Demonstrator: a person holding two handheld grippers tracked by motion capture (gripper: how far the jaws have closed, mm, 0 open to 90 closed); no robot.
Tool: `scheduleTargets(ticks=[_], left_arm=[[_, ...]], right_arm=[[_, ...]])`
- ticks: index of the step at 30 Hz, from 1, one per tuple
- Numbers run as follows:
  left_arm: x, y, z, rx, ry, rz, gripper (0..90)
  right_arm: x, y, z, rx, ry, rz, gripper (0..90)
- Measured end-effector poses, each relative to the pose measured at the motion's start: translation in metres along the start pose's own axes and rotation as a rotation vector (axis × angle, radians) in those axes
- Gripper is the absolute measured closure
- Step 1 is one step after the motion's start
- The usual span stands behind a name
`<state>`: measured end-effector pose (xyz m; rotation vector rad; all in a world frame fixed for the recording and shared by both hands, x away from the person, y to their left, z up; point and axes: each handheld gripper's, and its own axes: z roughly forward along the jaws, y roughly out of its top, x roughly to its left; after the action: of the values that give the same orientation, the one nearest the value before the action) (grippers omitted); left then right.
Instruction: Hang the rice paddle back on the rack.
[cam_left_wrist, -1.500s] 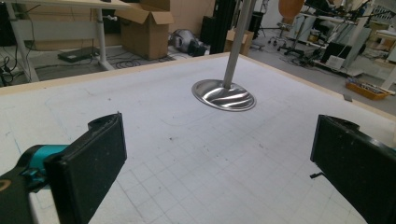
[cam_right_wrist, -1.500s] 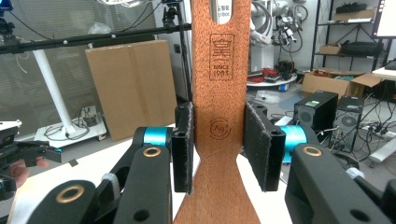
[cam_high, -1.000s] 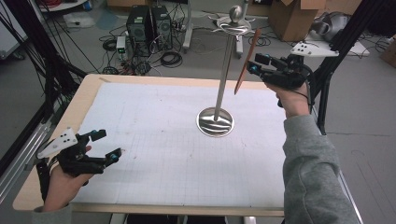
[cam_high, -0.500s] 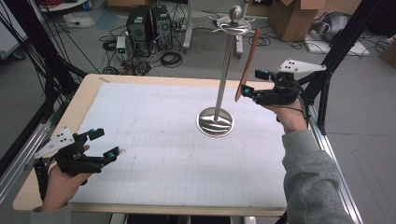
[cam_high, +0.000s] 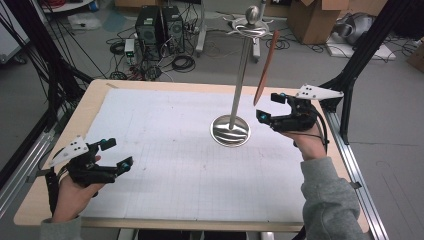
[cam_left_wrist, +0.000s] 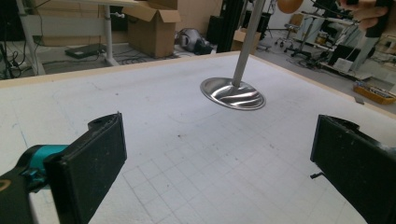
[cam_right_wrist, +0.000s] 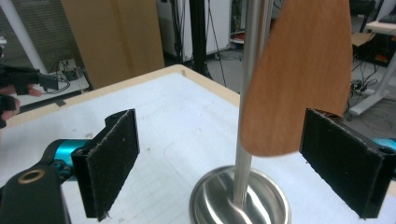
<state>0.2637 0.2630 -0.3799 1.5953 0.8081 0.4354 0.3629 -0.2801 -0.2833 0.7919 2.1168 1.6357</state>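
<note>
A metal stand rises mid-table, a thin pole (cam_high: 242, 65) on a round shiny base (cam_high: 230, 131) with hooks at the top. A wooden spatula (cam_high: 265, 67) hangs from the top, blade down and tilted. My right gripper (cam_high: 270, 106) sits just below the blade's tip; its jaws have just been opening and stand open, pressing on nothing. In the right gripper view (cam_right_wrist: 224, 163), the blade (cam_right_wrist: 299, 79) hangs above and ahead of the jaws, beside the pole (cam_right_wrist: 250, 93). My left gripper (cam_high: 118, 153) rests open near the front left corner, facing the base (cam_left_wrist: 232, 93).
White gridded paper (cam_high: 165, 150) covers the wooden table. Black frame posts (cam_high: 360, 55) stand by the table's right side and left side. Computer towers (cam_high: 159, 22), cables and cardboard boxes (cam_high: 310, 17) lie on the floor beyond the far edge.
My right gripper has opened off the spatula's lower end and sunk toward the table. The spatula now hangs free from the stand. The left hand has stayed in place.
</note>
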Motion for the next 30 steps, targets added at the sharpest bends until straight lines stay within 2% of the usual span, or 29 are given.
scheduleTargets(ticks=[1,7,10,13,21,25,30], left_arm=[[0.001,-0.001,0.001,-0.001,0.006,0.001,4.0],[0.002,-0.002,0.002,-0.005,0.016,-0.001,4.0],[0.002,-0.002,0.003,-0.007,0.021,-0.001,4.0],[0.001,-0.002,0.004,-0.034,0.032,0.029,4.0],[0.002,-0.006,0.013,-0.011,0.019,0.017,4.0],[0.002,-0.008,0.015,-0.008,0.019,0.013,4.0],[0.004,-0.009,0.015,-0.013,0.017,0.0,4.0]], right_arm=[[0.001,-0.007,-0.002,0.009,-0.002,0.0,10.5],[0.003,-0.022,-0.004,0.031,-0.019,-0.01,10.6],[0.004,-0.031,-0.007,0.028,-0.027,-0.01,10.6],[0.007,-0.045,-0.014,0.025,-0.042,-0.001,10.6],[0.009,-0.065,-0.027,0.001,-0.048,0.028,10.6],[0.01,-0.073,-0.033,-0.007,-0.035,0.033,10.6],[0.009,-0.086,-0.04,-0.013,-0.048,0.049,10.6]])
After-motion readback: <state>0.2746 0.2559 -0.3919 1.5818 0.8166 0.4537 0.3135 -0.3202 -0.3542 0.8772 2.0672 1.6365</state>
